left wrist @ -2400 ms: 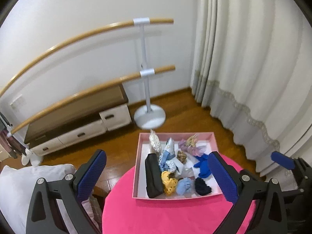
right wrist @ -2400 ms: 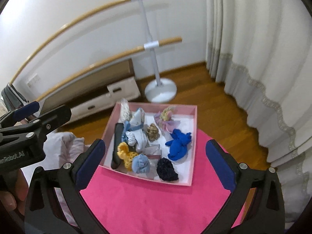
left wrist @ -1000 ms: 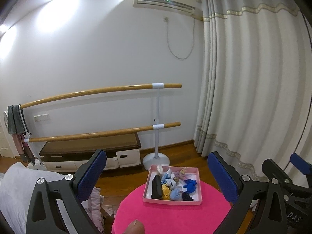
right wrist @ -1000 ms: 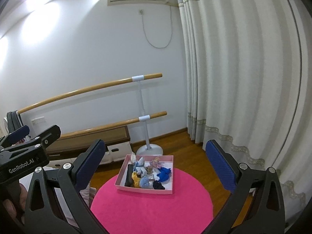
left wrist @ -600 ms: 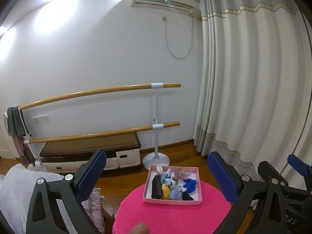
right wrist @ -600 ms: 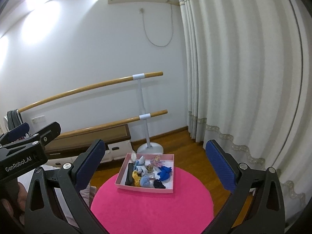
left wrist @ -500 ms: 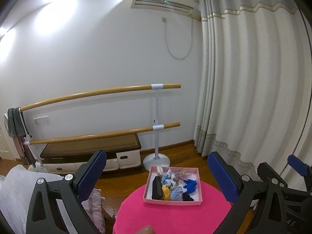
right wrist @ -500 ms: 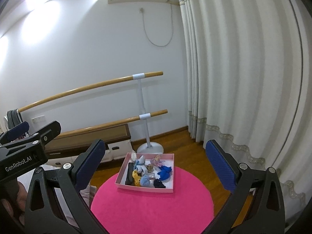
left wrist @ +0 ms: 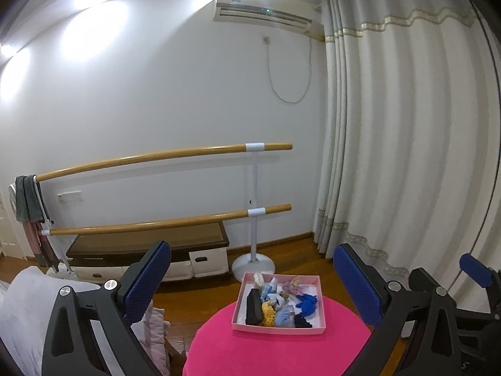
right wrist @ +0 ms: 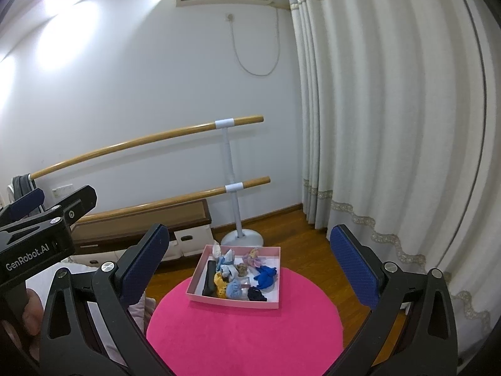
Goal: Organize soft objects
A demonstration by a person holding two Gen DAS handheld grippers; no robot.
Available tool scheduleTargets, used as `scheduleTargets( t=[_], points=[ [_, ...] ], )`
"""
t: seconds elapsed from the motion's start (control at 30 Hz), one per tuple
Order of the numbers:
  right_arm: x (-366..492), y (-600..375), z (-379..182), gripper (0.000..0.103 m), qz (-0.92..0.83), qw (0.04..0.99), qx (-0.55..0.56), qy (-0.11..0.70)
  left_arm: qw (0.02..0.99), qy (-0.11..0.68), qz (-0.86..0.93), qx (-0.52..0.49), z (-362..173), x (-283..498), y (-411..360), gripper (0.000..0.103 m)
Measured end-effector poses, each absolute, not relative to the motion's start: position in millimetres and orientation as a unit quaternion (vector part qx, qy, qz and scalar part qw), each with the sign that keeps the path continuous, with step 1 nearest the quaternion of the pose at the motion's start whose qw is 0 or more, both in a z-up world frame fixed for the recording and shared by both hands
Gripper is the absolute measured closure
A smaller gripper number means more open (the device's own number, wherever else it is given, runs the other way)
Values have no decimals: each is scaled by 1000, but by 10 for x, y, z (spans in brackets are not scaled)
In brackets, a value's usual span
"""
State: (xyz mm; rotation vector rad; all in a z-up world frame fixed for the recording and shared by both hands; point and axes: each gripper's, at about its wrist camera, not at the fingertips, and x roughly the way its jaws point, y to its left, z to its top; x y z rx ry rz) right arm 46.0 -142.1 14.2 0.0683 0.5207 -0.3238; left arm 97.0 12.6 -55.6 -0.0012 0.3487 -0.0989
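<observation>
A shallow pink box (left wrist: 278, 329) stands on a round table with a pink cloth (left wrist: 275, 354). In it lie several soft pieces: a long black pouch (left wrist: 253, 305), a yellow scrunchie (left wrist: 267, 310), a light blue scrunchie (left wrist: 283, 315), a royal blue cloth (left wrist: 308, 304) and a lilac bow (left wrist: 292, 285). My left gripper (left wrist: 251, 250) is open and empty, held high and well back from the box. My right gripper (right wrist: 249, 228) is likewise open and empty, looking down on the same box (right wrist: 231, 301) and table (right wrist: 244, 338).
A wooden double ballet barre (left wrist: 255, 213) on a white round base stands behind the table, before a low cabinet (left wrist: 150, 247). Cream curtains (left wrist: 391, 156) hang at right. White bedding (left wrist: 25, 300) lies at left. A hand (right wrist: 31, 307) holds the left gripper.
Both grippers have pulled up and back from close above the box to a far, level view of the room. Over the last half second they hardly move.
</observation>
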Motion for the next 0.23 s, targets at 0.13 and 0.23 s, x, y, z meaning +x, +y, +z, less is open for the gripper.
scheduleTargets(
  t=[0.13, 0.23],
  points=[
    [464, -1416, 138, 0, -160, 953, 34, 256, 984, 170, -54, -5, -587, 939, 142, 0],
    [476, -1409, 131, 0, -160, 953, 34, 256, 984, 166, -57, -8, -614, 903, 163, 0]
  ],
)
